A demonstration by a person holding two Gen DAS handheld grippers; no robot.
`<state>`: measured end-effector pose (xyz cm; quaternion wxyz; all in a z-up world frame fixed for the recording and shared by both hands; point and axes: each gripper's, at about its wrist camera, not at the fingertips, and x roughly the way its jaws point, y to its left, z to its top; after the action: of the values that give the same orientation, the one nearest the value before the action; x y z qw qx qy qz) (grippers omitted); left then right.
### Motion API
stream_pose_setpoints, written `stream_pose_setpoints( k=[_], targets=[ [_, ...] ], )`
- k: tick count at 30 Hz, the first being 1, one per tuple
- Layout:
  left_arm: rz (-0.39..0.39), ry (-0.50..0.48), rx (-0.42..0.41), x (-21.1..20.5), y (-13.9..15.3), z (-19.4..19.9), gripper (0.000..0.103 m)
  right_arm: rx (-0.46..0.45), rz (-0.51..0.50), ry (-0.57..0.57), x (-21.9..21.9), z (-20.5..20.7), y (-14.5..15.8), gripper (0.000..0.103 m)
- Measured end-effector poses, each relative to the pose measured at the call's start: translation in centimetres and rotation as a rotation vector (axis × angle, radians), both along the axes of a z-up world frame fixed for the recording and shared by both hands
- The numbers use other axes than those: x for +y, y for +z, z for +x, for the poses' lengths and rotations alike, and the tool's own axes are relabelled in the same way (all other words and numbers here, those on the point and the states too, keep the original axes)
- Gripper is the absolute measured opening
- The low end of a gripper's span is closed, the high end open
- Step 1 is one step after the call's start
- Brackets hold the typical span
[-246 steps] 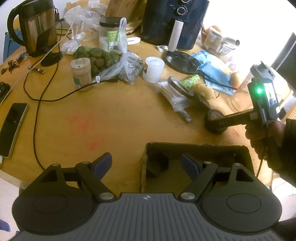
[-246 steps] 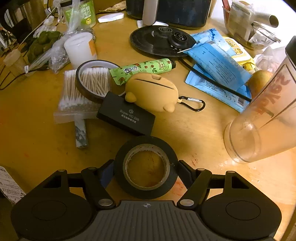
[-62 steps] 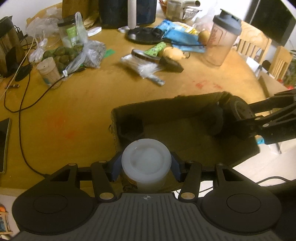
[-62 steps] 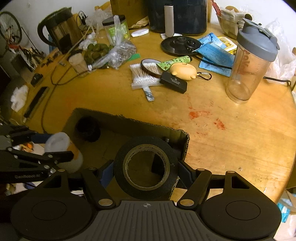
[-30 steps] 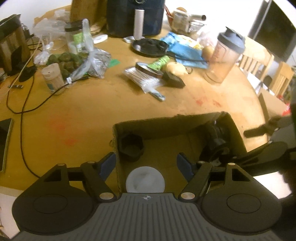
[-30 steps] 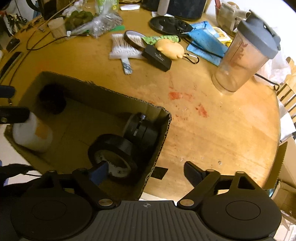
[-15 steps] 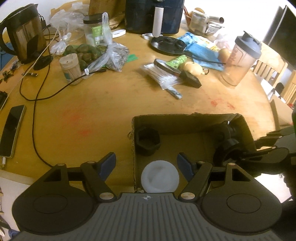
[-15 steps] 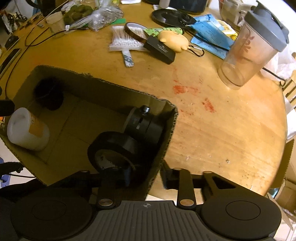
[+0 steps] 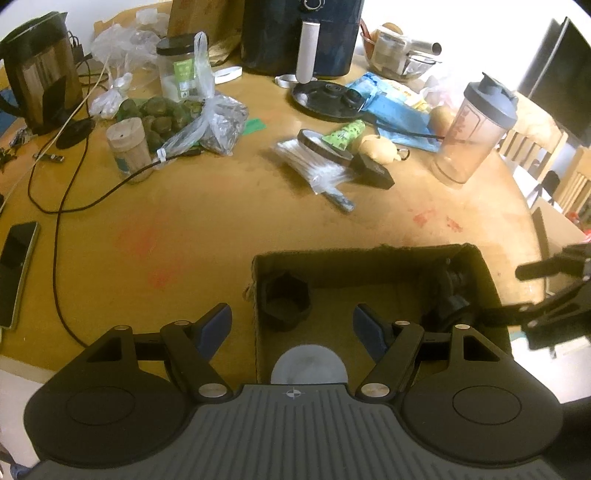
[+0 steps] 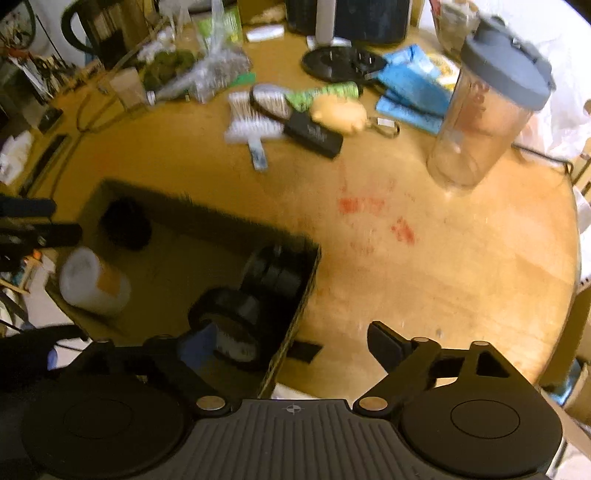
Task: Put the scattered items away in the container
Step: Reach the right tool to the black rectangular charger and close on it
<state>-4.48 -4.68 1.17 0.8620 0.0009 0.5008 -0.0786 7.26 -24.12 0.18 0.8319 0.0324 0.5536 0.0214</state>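
Observation:
An open cardboard box (image 9: 354,266) (image 10: 207,210) sits at the near edge of the wooden table. Inside it lie a white jar (image 9: 308,363) (image 10: 92,282), a black hexagonal piece (image 9: 285,297), a black tape roll (image 10: 232,326) and a dark cylindrical item (image 10: 273,273). My left gripper (image 9: 291,326) hangs open above the box's near left corner, nothing between its fingers. My right gripper (image 10: 284,345) is open over the box's right wall, also empty. Further back lie cotton swabs (image 9: 310,168), a black rectangular case (image 10: 314,134), a yellow pouch (image 10: 338,110) and a green tube (image 9: 343,134).
A shaker bottle (image 10: 487,96) stands at the right. A kettle (image 9: 40,74), a bag of green balls (image 9: 173,114), a phone (image 9: 16,266), cables and an air fryer (image 9: 299,33) crowd the back and left. Red stains (image 10: 369,210) mark the bare wood.
The left gripper let go of the white jar in the box and the right let go of the tape roll. Both have since drawn back; the right one shut briefly and is open again.

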Motion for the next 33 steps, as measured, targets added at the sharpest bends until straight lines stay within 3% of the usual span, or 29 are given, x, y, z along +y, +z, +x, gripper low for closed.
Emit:
stream_pose_setpoints(
  k=[11,14,20,29,33],
  targets=[
    [0.01,0.013,-0.01,0.5,0.3,1.0,0.075,-0.077,-0.036,-0.063,-2.7,3.9,0.8,0.097],
    [0.019,0.021,-0.015,0.8,0.4,1.2,0.081,-0.088,-0.053,-0.063,-3.1,5.1,0.7,0.097],
    [0.043,0.031,-0.019,1.4,0.5,1.7,0.084,-0.114,-0.08,-0.053,-3.6,7.6,0.4,0.097],
    [0.05,0.04,-0.062,2.5,0.8,1.9,0.103,-0.149,-0.095,-0.023,-4.0,11.1,-0.4,0.097],
    [0.05,0.04,-0.062,2.9,0.9,1.9,0.103,-0.154,-0.061,-0.012,-3.8,12.4,-0.9,0.097]
  ],
)
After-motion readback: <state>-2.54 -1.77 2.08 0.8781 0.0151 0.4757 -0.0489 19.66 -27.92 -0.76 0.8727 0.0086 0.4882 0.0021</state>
